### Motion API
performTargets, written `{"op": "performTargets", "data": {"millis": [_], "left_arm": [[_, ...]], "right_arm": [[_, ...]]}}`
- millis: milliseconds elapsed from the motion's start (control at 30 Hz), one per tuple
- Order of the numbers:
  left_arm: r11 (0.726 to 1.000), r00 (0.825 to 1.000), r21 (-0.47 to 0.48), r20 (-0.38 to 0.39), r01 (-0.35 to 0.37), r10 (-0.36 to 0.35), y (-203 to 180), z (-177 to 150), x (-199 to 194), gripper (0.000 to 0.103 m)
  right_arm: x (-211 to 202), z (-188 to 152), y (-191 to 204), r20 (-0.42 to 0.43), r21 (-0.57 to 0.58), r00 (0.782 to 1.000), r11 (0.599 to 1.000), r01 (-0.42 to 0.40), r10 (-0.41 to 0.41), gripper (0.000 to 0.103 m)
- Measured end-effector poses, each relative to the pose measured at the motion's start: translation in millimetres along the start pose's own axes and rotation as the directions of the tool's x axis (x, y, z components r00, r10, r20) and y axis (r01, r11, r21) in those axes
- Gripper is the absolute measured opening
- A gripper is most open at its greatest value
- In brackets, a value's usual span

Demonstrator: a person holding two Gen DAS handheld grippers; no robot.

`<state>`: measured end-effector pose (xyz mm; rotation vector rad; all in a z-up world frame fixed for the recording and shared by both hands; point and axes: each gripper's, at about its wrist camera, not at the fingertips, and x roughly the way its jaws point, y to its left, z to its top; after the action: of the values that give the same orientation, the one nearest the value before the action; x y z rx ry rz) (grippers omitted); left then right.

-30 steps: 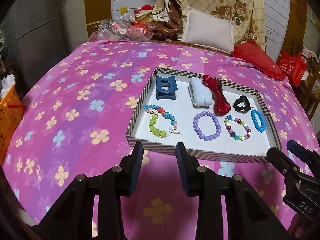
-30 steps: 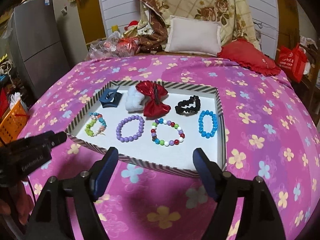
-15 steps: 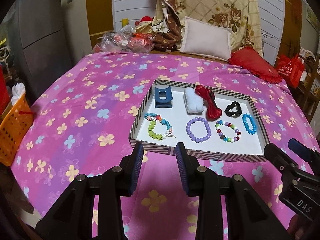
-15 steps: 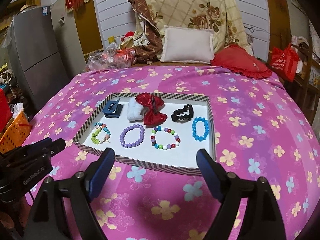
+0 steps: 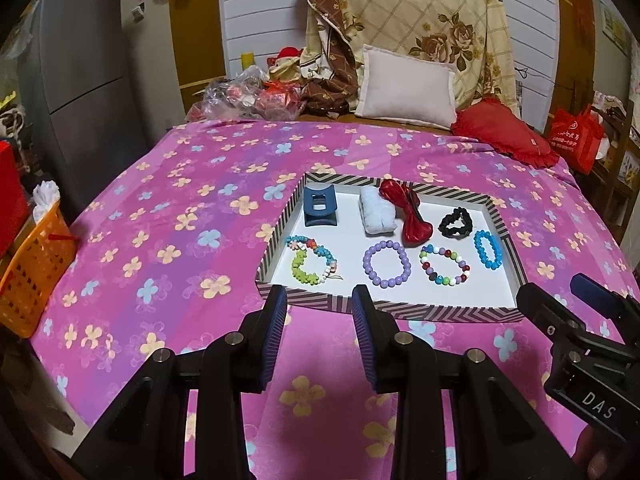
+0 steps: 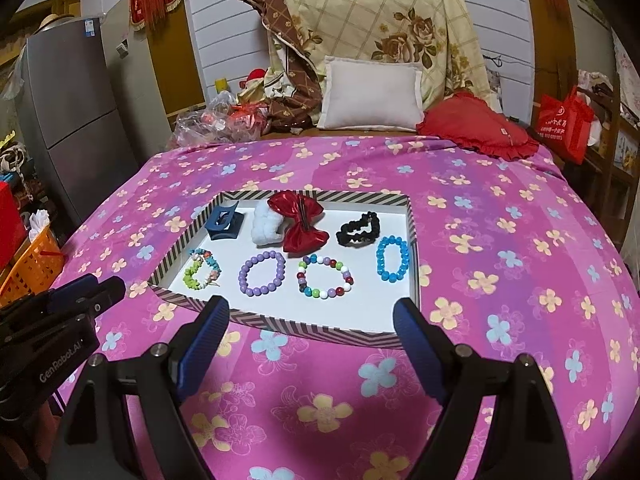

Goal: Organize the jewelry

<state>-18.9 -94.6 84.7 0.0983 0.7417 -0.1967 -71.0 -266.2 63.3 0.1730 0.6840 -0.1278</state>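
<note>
A striped-rim tray (image 5: 384, 310) lies on the pink flowered bedspread. Its back row holds a blue claw clip (image 5: 319, 206), a white scrunchie (image 5: 376, 216), a red bow (image 5: 406, 212) and a black scrunchie (image 5: 455, 222). In front lie a flower bracelet (image 5: 298, 266), a purple one (image 5: 367, 263), a multicolour one (image 5: 464, 268) and a blue one (image 5: 478, 246). My left gripper (image 5: 319, 312) hovers open and empty before the tray's near left rim. My right gripper (image 6: 312, 320) stands wide open and empty before the near rim (image 6: 320, 330).
The bed drops off at the left, where an orange basket (image 5: 32, 272) and a grey fridge (image 5: 80, 80) stand. At the head lie a plastic bag (image 5: 240, 98), a white pillow (image 5: 404, 88) and a red cushion (image 5: 504, 138).
Both grippers have drawn back and up from the tray, which now looks smaller and farther off. The right jaws have widened a little. The jewelry has not moved.
</note>
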Motion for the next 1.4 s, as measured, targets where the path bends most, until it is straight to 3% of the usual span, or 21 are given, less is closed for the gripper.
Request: {"op": "performTargets", "data": {"millis": [1400], "left_arm": [[1.0,1.0,-0.001,-0.001,-0.003,0.003,2.7,-0.3,1.8,0.031]], "right_arm": [[11.3,-9.5,-1.1,-0.028,0.011,1.0,1.0,-0.01,0.01,0.087]]}}
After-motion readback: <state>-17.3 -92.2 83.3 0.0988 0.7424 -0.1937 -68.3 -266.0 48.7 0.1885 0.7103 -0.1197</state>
